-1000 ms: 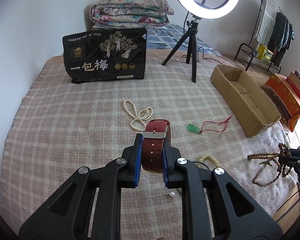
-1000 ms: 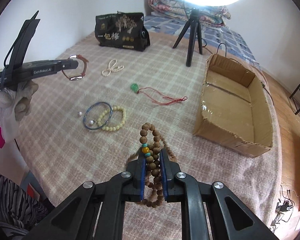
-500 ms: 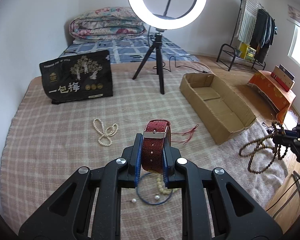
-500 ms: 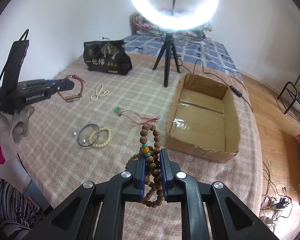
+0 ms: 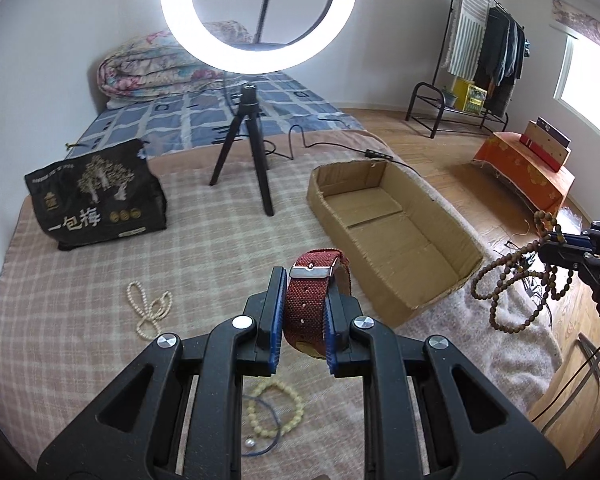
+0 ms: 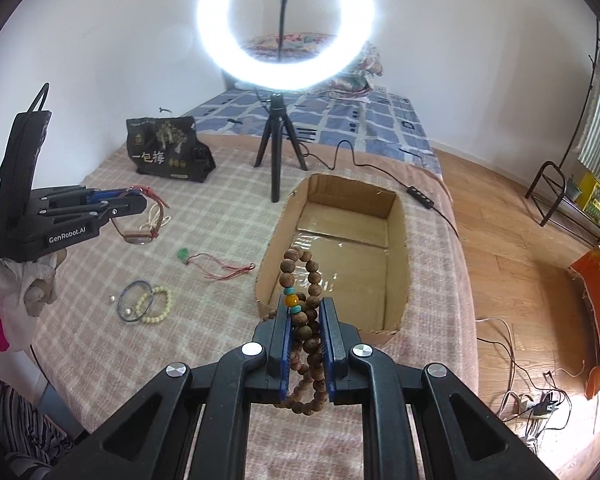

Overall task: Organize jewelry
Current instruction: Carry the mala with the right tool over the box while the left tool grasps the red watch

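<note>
My left gripper [image 5: 306, 280] is shut on a watch with a red woven strap [image 5: 306, 304], held above the plaid bed cover just left of the open cardboard box [image 5: 392, 296]. In the right wrist view, my right gripper [image 6: 306, 304] is shut on a long string of brown wooden beads [image 6: 314, 276] that hangs over the box's near wall [image 6: 268, 272]. The left gripper [image 6: 140, 200] with the watch [image 6: 140, 236] shows at the left there. A pearl necklace [image 5: 150, 312], a cream bead bracelet [image 5: 276, 408], a blue bangle [image 5: 274, 428] and a green pendant on red cord [image 6: 184, 255] lie on the cover.
A ring light on a black tripod [image 5: 256, 152] stands behind the box, its cable [image 6: 352, 160] trailing right. A black printed bag [image 5: 96, 196] sits at the back left. The bed's right edge drops to wooden floor [image 6: 512, 216] with loose wires.
Both grippers have risen and moved toward the cardboard box, each keeping its hold. The beads now hang at the box's near wall; the bracelets on the cover have slid under the left gripper.
</note>
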Motion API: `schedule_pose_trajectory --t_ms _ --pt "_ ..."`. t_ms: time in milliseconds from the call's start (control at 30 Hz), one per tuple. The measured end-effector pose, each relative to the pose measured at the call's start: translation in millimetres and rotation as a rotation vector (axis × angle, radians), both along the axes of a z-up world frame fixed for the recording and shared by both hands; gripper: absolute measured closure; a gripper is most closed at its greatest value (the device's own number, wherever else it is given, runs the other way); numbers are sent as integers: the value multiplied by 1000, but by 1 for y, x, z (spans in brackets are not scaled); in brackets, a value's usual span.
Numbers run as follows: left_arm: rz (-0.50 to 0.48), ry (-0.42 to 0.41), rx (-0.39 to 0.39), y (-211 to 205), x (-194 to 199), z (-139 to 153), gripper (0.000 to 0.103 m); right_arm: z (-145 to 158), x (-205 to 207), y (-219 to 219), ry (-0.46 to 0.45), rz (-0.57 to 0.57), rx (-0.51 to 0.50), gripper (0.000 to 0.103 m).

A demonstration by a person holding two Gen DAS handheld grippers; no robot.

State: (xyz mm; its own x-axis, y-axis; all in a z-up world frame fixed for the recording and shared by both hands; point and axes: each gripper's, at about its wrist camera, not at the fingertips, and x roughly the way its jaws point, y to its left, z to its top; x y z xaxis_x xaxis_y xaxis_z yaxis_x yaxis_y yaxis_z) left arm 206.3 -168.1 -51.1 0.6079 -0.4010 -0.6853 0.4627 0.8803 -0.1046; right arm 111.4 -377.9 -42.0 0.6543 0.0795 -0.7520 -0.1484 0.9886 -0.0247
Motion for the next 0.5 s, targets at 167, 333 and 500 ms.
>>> schedule_pose_trajectory --t_ms 167,333,500 --pt "-26 -5 -2 -28 13 2 88 3 14 -14 -15 -27 9 92" --pt "-46 -6 2 -55 32 -2 88 2 28 -26 -29 -53 19 92" --pt "-48 0 8 -76 49 -8 88 -4 43 -37 -32 -71 39 92"
